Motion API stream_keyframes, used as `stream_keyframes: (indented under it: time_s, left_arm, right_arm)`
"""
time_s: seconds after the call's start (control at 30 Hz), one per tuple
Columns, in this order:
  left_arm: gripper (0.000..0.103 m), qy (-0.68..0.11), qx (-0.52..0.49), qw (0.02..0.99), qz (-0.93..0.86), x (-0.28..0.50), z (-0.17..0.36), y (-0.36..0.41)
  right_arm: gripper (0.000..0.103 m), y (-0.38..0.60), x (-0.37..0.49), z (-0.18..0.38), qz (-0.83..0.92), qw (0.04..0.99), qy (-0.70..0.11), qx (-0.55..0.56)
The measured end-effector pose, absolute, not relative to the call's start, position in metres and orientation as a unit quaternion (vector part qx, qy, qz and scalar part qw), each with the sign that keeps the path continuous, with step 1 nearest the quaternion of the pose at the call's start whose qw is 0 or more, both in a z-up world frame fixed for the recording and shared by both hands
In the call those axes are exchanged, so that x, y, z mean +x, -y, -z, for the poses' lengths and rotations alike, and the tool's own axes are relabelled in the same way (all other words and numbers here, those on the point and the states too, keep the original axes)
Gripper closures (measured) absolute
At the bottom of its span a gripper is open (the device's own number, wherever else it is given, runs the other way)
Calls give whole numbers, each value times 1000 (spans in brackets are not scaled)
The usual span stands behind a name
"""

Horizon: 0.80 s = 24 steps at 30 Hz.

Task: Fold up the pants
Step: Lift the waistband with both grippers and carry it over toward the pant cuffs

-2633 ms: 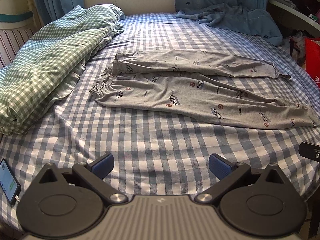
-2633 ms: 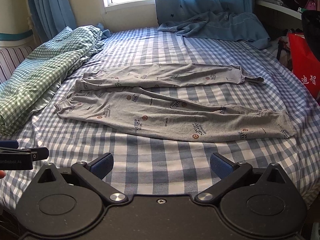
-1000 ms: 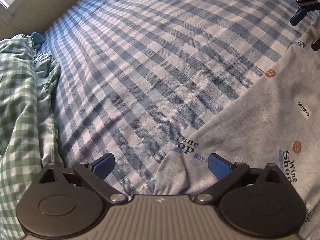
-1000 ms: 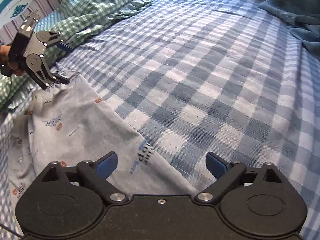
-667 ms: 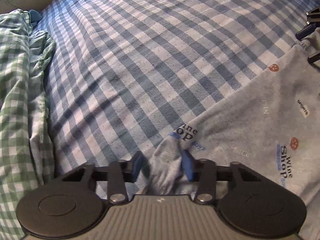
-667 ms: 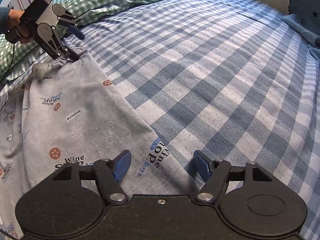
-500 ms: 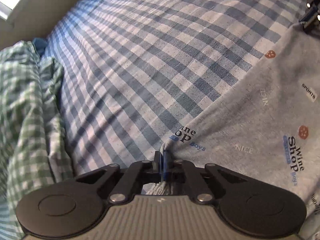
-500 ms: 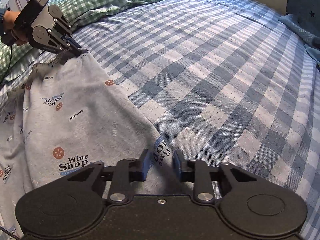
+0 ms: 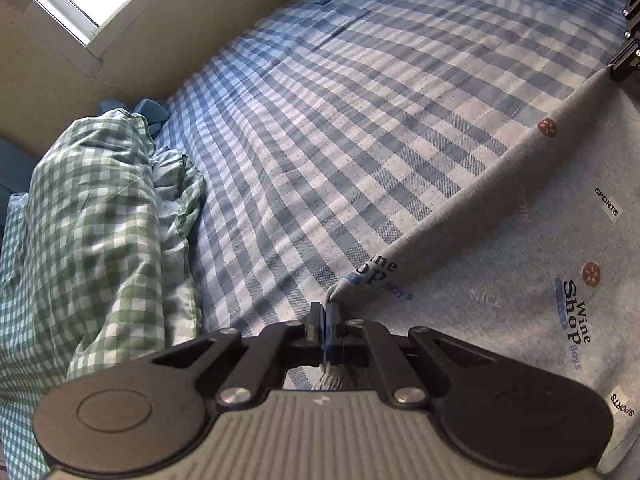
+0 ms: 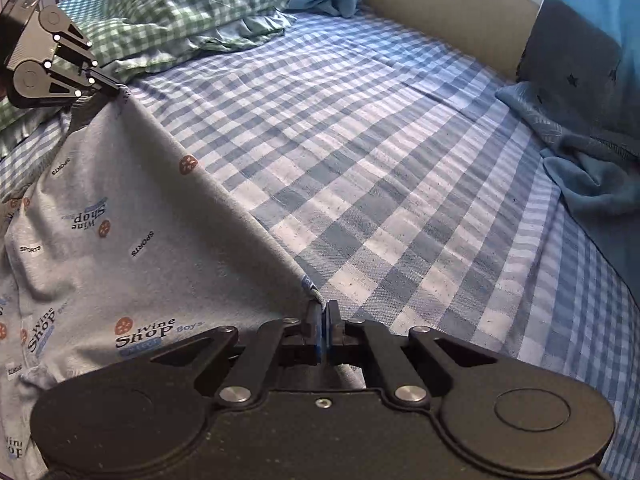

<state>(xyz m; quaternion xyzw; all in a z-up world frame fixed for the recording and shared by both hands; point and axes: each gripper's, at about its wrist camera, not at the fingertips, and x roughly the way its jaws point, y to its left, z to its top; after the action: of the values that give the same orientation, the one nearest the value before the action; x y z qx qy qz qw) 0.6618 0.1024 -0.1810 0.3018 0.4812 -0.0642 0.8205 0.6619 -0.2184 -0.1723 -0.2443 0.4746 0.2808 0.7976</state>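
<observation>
Pants (image 9: pixel 500 280) edge pinched taut between left gripper (image 9: pixel 323 320) and right gripper (image 10: pixel 323 322); lift evenly, carry across together.

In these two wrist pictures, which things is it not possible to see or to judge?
- Left wrist view: the right gripper is cut off by the right edge, so its grip does not show here.
- Right wrist view: the pants run off the left edge; cuffs and second leg are out of frame.
- Both views: each gripper's own body hides the cloth directly below it.
- Right wrist view: the hand behind the left gripper is cut off.
</observation>
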Motion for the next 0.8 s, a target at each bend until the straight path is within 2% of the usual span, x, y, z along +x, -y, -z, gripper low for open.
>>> stream_keyframes:
  time_s: [0.23, 0.27, 0.3, 0.33, 0.37, 0.4, 0.47, 0.53, 0.6, 0.67, 0.73, 0.77, 0.8]
  left_arm:
    - [102, -497, 248, 828, 78, 666, 203, -116]
    - [98, -496, 228, 833, 86, 666, 201, -121]
    - [93, -493, 214, 837, 96, 666, 198, -125]
    - [88, -491, 206, 840, 101, 666, 195, -129]
    - [72, -490, 202, 842, 100, 667, 191, -132]
    - [55, -486, 199, 846, 98, 667, 187, -135]
    - [44, -482, 191, 849, 104, 668, 180, -141]
    - [37, -492, 176, 845, 112, 670, 175, -149]
    - [19, -504, 168, 839, 115, 671, 175, -156]
    - [17, -512, 172, 835, 104, 670, 179, -160]
    - [19, -524, 170, 830, 90, 672, 189, -164]
    - [26, -534, 165, 825, 87, 673, 195, -165]
    - [38, -544, 160, 819, 86, 675, 199, -166]
  right_arm:
    - [101, 219, 671, 201, -285, 784, -503, -227]
    - [99, 222, 672, 199, -291, 783, -505, -218]
    - [93, 226, 674, 197, -297, 781, -509, -206]
    - [83, 230, 675, 195, -305, 778, -515, -192]
    - [78, 233, 677, 193, -311, 775, -519, -181]
    - [68, 236, 678, 190, -316, 774, -521, -173]
    - [58, 240, 679, 185, -322, 771, -522, -169]
    - [38, 242, 680, 180, -325, 772, -522, -164]
    - [32, 244, 681, 177, -327, 774, -521, -149]
    - [33, 243, 682, 178, -326, 774, -525, -139]
    - [47, 241, 682, 183, -323, 775, -525, -138]
    - [52, 240, 683, 186, -320, 773, -531, -137]
    - [59, 239, 684, 190, -317, 769, -538, -136]
